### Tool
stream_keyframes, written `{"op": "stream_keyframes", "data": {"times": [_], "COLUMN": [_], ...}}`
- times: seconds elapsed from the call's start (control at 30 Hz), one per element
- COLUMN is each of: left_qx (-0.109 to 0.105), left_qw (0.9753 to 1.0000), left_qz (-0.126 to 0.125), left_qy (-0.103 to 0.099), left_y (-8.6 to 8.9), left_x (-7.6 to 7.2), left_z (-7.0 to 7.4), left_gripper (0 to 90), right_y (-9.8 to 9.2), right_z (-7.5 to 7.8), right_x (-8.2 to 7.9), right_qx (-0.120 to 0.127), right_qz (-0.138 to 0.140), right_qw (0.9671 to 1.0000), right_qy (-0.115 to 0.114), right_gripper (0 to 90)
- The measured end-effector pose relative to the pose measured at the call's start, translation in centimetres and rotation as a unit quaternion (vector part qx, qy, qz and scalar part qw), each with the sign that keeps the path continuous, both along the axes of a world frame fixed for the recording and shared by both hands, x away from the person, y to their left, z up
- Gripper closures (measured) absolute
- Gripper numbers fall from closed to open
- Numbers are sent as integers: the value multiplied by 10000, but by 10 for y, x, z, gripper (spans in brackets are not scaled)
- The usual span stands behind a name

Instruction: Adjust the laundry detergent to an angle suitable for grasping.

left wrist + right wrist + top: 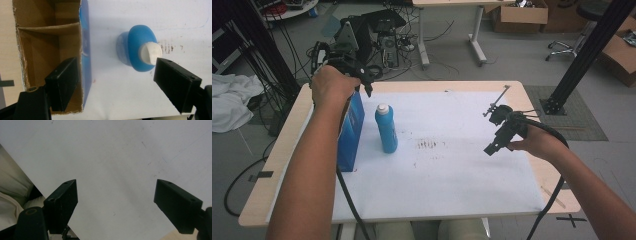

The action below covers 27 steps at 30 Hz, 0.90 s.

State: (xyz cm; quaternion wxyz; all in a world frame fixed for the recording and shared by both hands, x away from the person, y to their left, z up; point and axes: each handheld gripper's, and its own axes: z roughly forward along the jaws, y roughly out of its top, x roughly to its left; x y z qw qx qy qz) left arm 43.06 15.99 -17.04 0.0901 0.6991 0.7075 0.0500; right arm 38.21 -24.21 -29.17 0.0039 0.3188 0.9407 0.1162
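With jaws spread wide and empty, the left gripper (116,85) hovers above the blue bottle (136,47) standing at the open cardboard box's (50,45) three o'clock, probably reaching to grasp; next, descend around its white cap (150,53), while the right gripper (498,131) waits open.

Between the matt black plastic fingers (62,82) sat a smooth blue plastic bottle (135,50); behind the left one, a raw corrugated cardboard box (50,42)
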Motion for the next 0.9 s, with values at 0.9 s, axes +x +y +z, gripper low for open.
{"op": "stream_keyframes", "data": {"times": [0.9], "left_qx": [-27], "left_qw": [9999], "left_qz": [51], "left_qy": [-106], "left_y": [-12], "left_x": [-3], "left_z": [8], "left_gripper": [206], "right_y": [0], "right_z": [-3], "right_x": [0], "right_qx": [-29], "right_qz": [89], "right_qw": [10000], "right_qy": [-16], "right_gripper": [193]}}
